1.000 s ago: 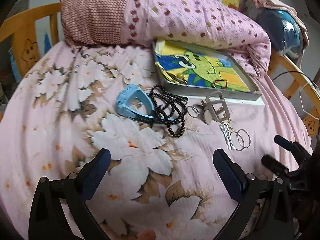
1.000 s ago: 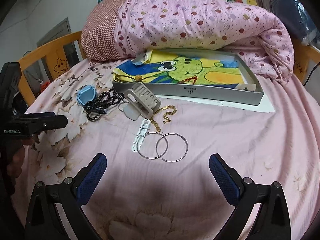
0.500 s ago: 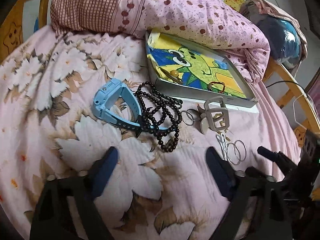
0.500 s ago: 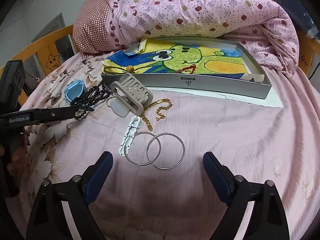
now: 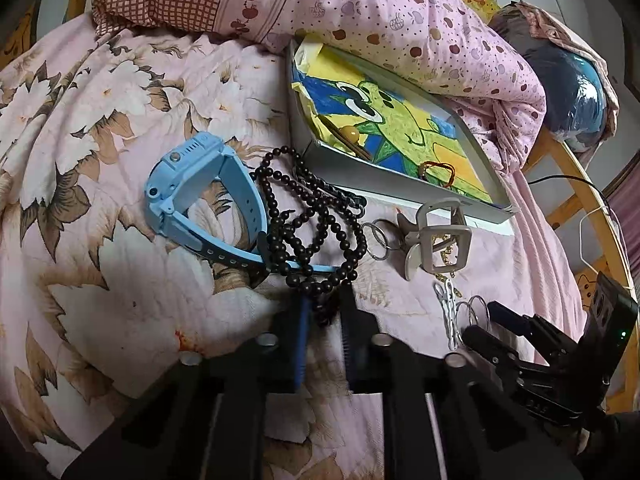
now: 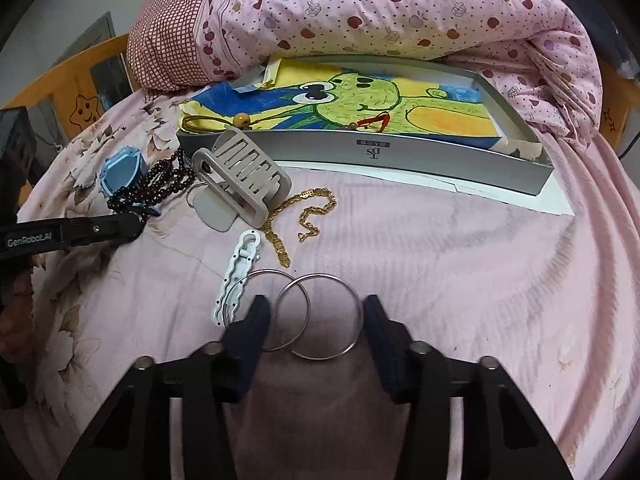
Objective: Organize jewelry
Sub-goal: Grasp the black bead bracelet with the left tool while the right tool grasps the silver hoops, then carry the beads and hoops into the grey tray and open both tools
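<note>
Two thin silver bangles (image 6: 316, 316) flat on bed, between right gripper (image 6: 316, 320) jaws just closing, untouched; left gripper (image 5: 323, 316) jaws pinched on dark beaded necklace (image 5: 316, 236).

Bed: pink floral bedsheet (image 6: 440, 260) under everything, rolled pink apple-print quilt (image 6: 400, 8) along the back.
Tray: shallow grey metal tray (image 6: 400, 156) sits right in front of the quilt, with a frog crayon drawing (image 6: 360, 100) lying inside it.
Left cluster: light-blue plastic smartwatch (image 5: 200, 192) furthest left, black bead necklace (image 5: 316, 232) draped over its strap, just right of it.
Middle: beige plastic hair claw (image 6: 244, 176) right of the beads, in front of the tray's left end; gold chain bracelet (image 6: 296, 216) beside the claw, on its right.
Front: white plastic hair clip (image 6: 240, 272) nearest, two overlapping silver metal bangles (image 6: 312, 312) to its right, one touching the clip.
</note>
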A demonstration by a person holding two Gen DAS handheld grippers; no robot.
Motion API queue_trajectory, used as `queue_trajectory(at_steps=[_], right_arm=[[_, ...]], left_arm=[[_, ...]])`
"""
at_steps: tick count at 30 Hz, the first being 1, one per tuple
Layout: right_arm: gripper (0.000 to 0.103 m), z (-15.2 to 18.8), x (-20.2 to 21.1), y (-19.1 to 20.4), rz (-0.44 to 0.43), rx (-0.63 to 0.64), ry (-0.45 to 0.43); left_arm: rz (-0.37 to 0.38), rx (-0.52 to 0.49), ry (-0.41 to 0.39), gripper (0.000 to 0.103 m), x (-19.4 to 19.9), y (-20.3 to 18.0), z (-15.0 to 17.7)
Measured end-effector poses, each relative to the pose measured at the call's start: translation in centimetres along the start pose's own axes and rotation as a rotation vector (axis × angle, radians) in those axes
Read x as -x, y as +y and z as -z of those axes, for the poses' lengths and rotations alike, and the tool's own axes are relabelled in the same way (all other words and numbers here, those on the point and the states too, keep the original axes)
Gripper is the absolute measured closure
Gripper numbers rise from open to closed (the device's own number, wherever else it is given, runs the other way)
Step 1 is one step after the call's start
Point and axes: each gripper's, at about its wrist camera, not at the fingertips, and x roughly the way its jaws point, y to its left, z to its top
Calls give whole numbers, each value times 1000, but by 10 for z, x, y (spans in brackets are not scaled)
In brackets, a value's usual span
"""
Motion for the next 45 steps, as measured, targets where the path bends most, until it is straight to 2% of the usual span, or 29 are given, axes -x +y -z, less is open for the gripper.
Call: queue_trajectory(at_steps=[7,11,16,21,26,31,37,45], right_arm=[[60,5,4,6,-39,21,5],[60,9,9,11,-64,34,9],[60,12,19,10,-87,17,-1],[60,12,33,7,-98,-8,-32],[61,9,49,2,-109,-19,-78],[61,-2,63,-2,-127,-22,-133],[61,-22,72,-2,-169,-12,-197],[61,-72,74,-10,-171,61,-294]], left_arm=[[-1,-27,17,100,1,-10,4],[22,-20,39,100,2,-16,10],[42,-60,72,100,6,-35,19],[57,-78,89,100,16,-50,23],[87,-54,102,100,31,-61,25],[82,-59,97,100,46,-74,22],[46,-103,49,100,66,-90,3],[52,-142,-49,100,92,-108,-55]])
